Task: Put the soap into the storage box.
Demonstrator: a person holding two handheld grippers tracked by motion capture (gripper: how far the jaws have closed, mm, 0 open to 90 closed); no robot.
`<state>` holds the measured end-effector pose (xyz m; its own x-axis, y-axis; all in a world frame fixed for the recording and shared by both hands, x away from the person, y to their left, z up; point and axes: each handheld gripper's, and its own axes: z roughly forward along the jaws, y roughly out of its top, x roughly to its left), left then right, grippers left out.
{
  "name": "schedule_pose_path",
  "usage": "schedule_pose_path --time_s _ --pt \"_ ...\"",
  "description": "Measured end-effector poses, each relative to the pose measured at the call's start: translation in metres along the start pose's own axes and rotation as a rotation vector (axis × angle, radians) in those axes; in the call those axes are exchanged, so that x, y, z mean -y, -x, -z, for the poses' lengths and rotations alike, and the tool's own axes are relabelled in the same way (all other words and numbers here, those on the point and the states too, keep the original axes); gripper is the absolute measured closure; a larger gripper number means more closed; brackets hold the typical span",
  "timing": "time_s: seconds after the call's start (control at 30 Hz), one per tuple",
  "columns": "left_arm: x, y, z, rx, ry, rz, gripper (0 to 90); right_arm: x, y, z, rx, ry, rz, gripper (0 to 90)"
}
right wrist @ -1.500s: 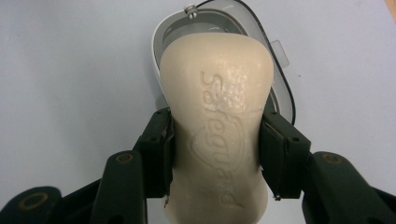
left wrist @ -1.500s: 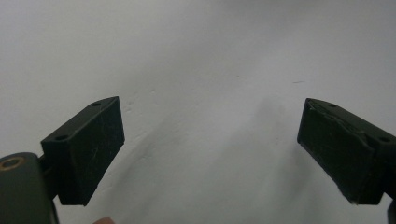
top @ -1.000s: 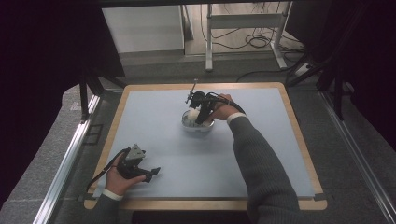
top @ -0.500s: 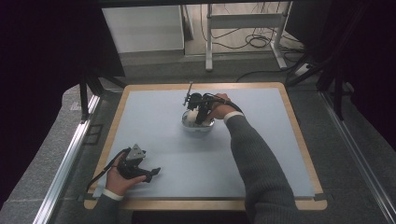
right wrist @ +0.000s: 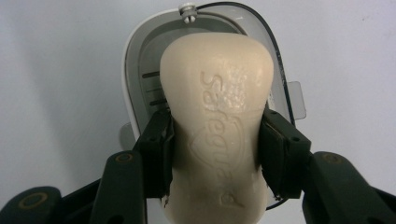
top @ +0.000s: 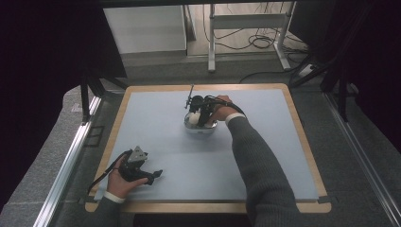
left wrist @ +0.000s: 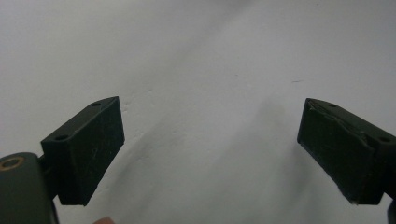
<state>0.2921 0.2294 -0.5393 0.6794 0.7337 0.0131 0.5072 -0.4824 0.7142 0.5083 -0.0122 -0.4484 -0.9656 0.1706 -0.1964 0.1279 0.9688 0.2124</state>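
Note:
A cream bar of soap (right wrist: 217, 116) with raised lettering is clamped between the jaws of my right gripper (right wrist: 215, 144), held just above a white soap dish (right wrist: 140, 60) with a slotted floor and a clear hinged lid. In the high view the right gripper (top: 201, 112) hangs over the dish (top: 200, 128) at the mat's centre, a little toward the back. My left gripper (top: 152, 176) rests near the mat's front left corner, held by a hand. Its two jaws stand wide apart over bare mat (left wrist: 210, 93), nothing between them.
The pale blue mat (top: 265, 118) lies on a wooden-edged board (top: 302, 123). Metal rails run along both sides. A table frame and cables stand on the floor beyond the back edge.
The right gripper with the soap has shifted slightly toward the back left and lower over the dish. The left hand has stayed put.

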Motion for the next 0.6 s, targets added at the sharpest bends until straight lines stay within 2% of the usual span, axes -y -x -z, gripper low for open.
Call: schedule_pose_path --time_s 0.23,0.37,0.53,0.6 --pt "0.000 0.000 -0.001 0.002 -0.003 -0.002 7.7 0.001 0.000 -0.002 0.003 0.000 0.001 46.9" --pt "0.000 0.000 -0.001 0.003 -0.002 -0.002 7.7 0.001 0.002 0.008 -0.007 0.060 -0.024 46.1" --pt "0.000 0.001 -0.001 0.003 -0.005 -0.004 7.7 0.004 0.000 0.015 0.008 0.068 -0.034 44.0" --pt "0.000 0.001 -0.001 0.003 -0.005 -0.004 7.7 0.006 -0.001 0.018 0.009 0.086 -0.054 43.7"
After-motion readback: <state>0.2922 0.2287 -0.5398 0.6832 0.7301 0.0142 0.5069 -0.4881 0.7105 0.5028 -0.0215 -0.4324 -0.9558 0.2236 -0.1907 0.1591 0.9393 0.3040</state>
